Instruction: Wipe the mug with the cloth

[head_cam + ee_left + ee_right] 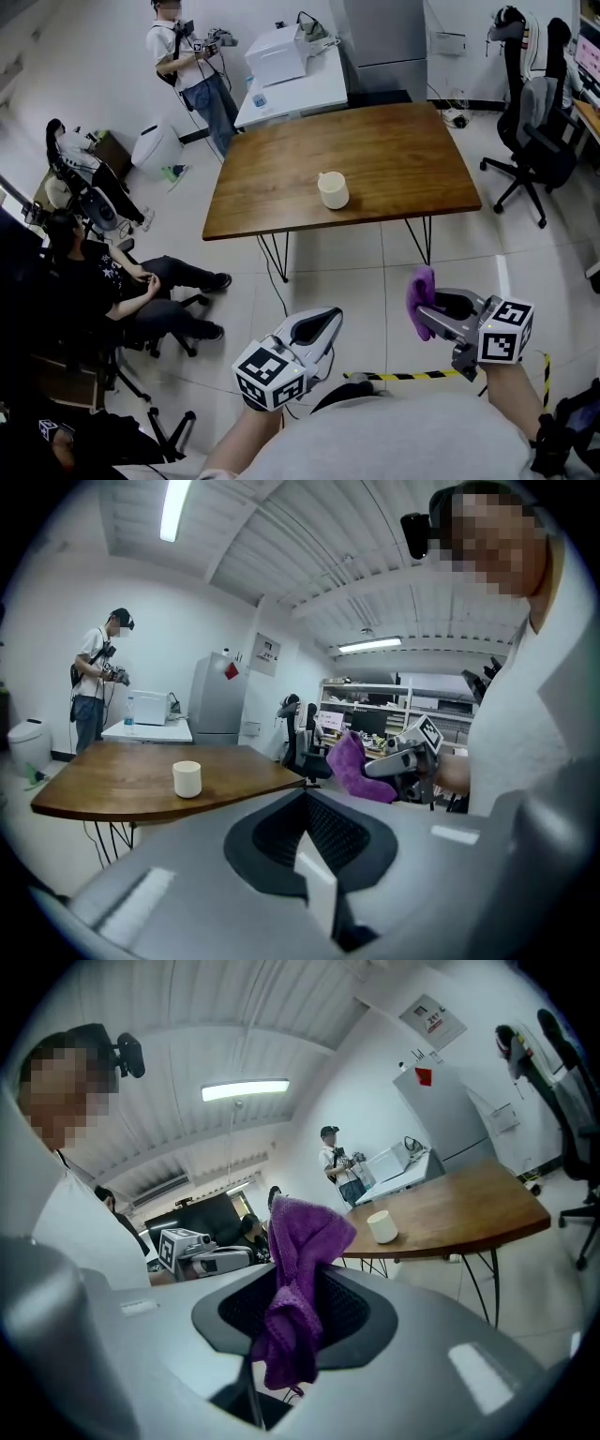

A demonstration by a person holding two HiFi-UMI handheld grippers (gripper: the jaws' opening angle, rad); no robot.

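Plainly, the mug stood upright on the wooden table, a little towards the near edge and with bare wood all round it. It was cream-coloured and nothing touched it. Both tools were held well short of the table, out over the tiled floor, and well apart from the mug.

The right tool was clenched on the cloth, a purple knitted one. In the right gripper view the cloth sat pinched between the jaws, with one bunched end standing up above them and a shorter end hanging below. From the left gripper view the same cloth showed as a purple lump at the front of the right tool, off to the right of the mug.

The left tool was clenched with nothing in it; its own view showed the jaws brought together on empty air. It also appeared in the right gripper view, to the left of the cloth, with the mug on the table beyond.

A strip of yellow and black tape lay on the floor between the two tools. A standing person was beyond the table's far left corner, beside a white table, a seated person was at the left, and an office chair stood at the right.
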